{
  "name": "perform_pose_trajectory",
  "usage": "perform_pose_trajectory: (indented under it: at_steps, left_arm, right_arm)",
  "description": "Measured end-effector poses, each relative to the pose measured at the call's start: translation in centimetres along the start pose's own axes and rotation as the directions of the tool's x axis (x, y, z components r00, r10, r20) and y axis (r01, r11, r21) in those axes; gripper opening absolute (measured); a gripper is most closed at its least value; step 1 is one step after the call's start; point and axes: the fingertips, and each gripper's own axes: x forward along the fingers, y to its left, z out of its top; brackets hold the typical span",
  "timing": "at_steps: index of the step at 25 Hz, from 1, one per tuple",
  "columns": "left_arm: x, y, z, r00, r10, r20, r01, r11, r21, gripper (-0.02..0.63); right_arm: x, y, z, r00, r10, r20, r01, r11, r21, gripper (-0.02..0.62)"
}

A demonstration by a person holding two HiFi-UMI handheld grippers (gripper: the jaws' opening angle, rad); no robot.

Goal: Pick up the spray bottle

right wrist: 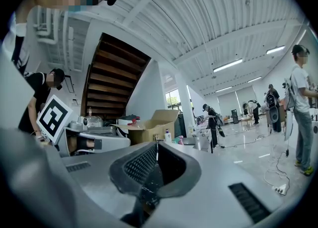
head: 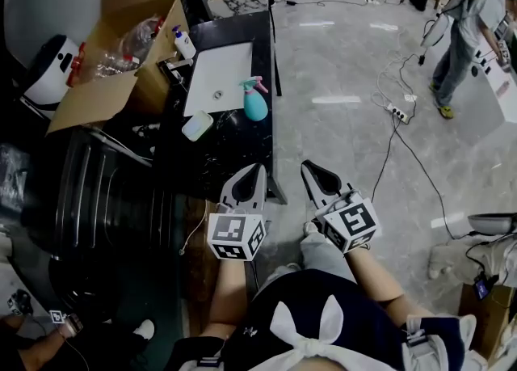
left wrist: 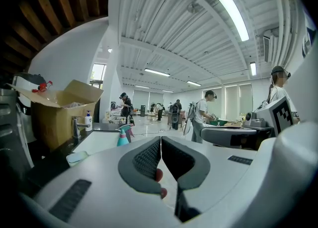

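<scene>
Bottle (head: 254, 99), teal with a pink trigger, stands upright on the dark counter (head: 242, 147), at the right edge of the white sink (head: 218, 78). Nothing touches it. The left gripper (head: 252, 174) and right gripper (head: 315, 174) hang side by side short of the counter's near end, well apart from the bottle, each with jaws together and empty. I judge the task barely begun: approach, opening, grasp and lift all remain.
</scene>
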Motion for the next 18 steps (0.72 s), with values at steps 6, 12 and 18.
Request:
perform_pose_trajectory:
  at_steps: [6,12,18]
  left_arm:
    - [1.8,1.2,0.1,1.000,0.019,0.001,-0.019,1.000,-0.013,0.029]
    - [3.1,2.1,0.3,0.999,0.037,0.003,-0.037,0.999,-0.024,0.029]
    - [4.4,2.5,0.7,0.999,0.053,0.007,-0.053,0.998,-0.028,0.029]
  right_arm:
    - [2.1,-1.2,0.3,1.000,0.023,0.004,-0.023,1.000,-0.006,0.026]
    - [3.8,-2.2,0.9,0.999,0.049,0.022,-0.049,0.999,-0.004,0.026]
    - [5.2,-3.2,1.5,0.997,0.077,0.022,-0.077,0.997,0.002,0.026]
